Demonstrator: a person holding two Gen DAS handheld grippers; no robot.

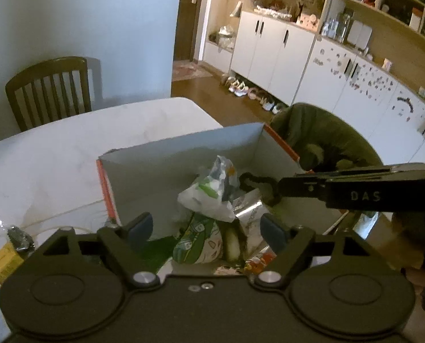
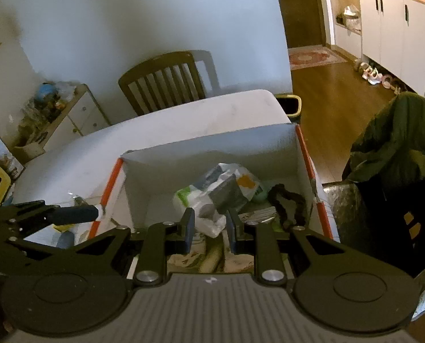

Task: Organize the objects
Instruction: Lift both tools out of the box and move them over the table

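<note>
Now the left gripper (image 1: 205,227) hangs open and empty above the box (image 1: 184,145), snack bags (image 1: 209,197) just beyond its fingertips; the right gripper (image 2: 210,230), nearly closed, holds nothing. Best clear the rim before fetching more.

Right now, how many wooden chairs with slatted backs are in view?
1. A single wooden chair stands at the far side of the white table, against the wall; the right wrist view shows the same chair. Others may be hidden outside both views.
</note>
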